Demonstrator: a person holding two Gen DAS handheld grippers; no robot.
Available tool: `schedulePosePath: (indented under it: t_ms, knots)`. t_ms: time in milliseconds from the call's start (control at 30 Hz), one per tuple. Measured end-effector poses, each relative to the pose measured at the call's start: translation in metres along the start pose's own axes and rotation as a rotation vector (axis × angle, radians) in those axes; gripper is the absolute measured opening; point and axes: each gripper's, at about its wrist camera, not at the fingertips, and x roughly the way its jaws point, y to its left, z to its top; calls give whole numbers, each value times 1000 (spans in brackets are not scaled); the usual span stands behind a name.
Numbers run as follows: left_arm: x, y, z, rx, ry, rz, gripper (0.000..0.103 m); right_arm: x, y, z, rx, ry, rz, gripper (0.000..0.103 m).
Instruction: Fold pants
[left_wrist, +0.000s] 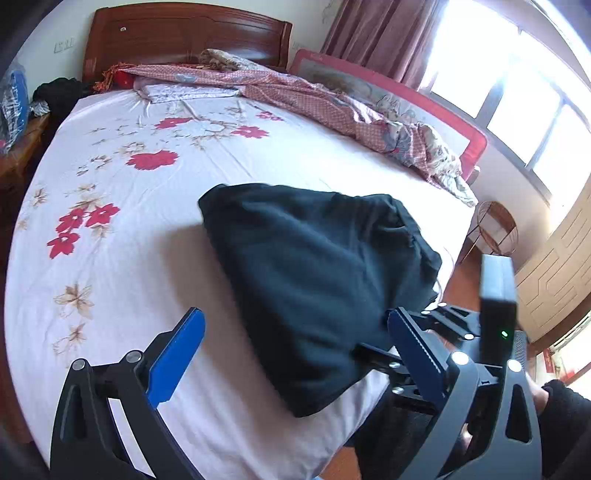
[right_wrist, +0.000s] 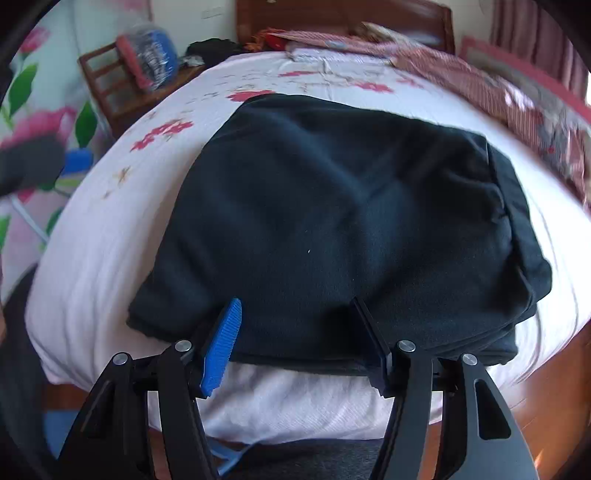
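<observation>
Near the foot edge of the bed (right_wrist: 92, 280), the pants (right_wrist: 340, 221) lie folded into a thick dark bundle, layered edges stacked along the near side and at 3 o'clock. Their fabric looks soft, matte and faintly creased. At 6 o'clock the right gripper (right_wrist: 295, 336) hovers with its tongs spread wide over the near hem, pinching nothing. The left gripper (left_wrist: 295, 350) is likewise spread, straddling the bundle's near corner.

Black pants (right_wrist: 332, 221), white red-flowered sheet (left_wrist: 110, 184), blue-fingered claw (right_wrist: 295, 332)
</observation>
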Motion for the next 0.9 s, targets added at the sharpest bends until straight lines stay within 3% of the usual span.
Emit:
schedulePosePath:
  t_ms: [67,167,200,267,333,367,433,600,700,767,833,900]
  knots:
    - [0,19,-1,-26,18,12,100,-15,-14,7,48,6,33,60]
    - [24,35,6,-96,70,22,100,-43,-56,18,173,-83,70,60]
    - [34,39,8,-133,96,15,100,-48,-81,19,253,-108,88,66]
    - [59,48,11,-241,159,-15,100,-50,-134,16,451,-158,107,67]
    - [75,58,13,-336,189,-61,100,-39,-190,5,663,-173,194,67]
    - [85,63,12,-387,218,-122,100,-32,-210,-1,743,-171,207,67]
    - [98,70,8,-469,246,-143,100,-15,-233,-10,819,-152,275,68]
    - [121,79,-3,-605,289,-325,100,19,-241,-24,881,-102,377,68]
    - [130,79,-8,-644,300,-364,100,33,-242,-41,952,-101,431,68]
    - [132,78,-11,-653,297,-391,101,40,-241,-52,1002,-107,512,69]
    - [133,80,-12,-677,294,-408,101,45,-237,-57,1024,-102,561,76]
    - [133,82,-13,-709,282,-474,101,43,-236,-61,1018,-107,585,77]
